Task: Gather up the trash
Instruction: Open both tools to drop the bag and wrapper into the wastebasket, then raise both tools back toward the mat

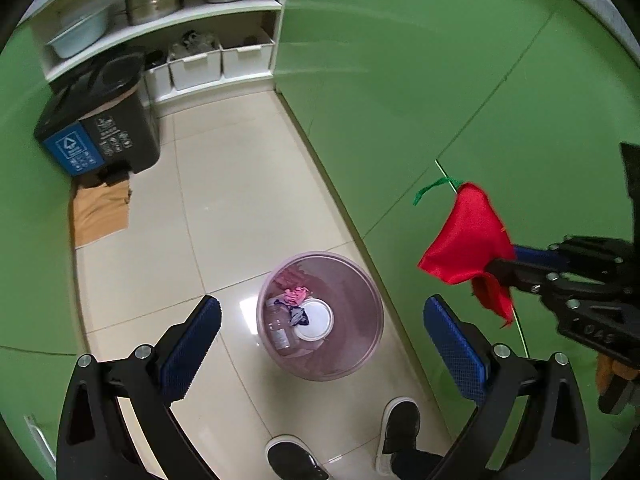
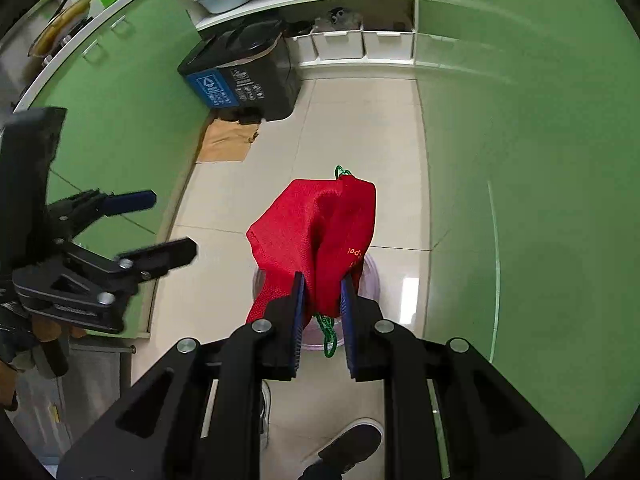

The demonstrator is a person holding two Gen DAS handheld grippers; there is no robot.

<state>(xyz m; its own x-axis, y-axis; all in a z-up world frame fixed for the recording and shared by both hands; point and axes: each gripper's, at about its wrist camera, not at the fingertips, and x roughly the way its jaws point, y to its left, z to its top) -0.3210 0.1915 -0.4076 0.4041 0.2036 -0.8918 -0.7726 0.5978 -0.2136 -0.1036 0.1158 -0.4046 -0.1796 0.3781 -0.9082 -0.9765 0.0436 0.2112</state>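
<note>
R gripper (image 2: 322, 300) clenches the red pouch (image 2: 320, 240) w/ green cord above the pink bin (image 1: 320, 316), prob. to drop it in, while L gripper (image 1: 320, 328) hangs released, empty, over the bin.

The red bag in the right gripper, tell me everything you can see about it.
The red bag is a small pouch of coarse woven-looking fabric with a green drawstring and some orange print on one side. It hangs limp and crumpled in the air, pinched between the blue pads of the right gripper. Nothing else touches it. The pink bin on the floor sits below it.
</note>
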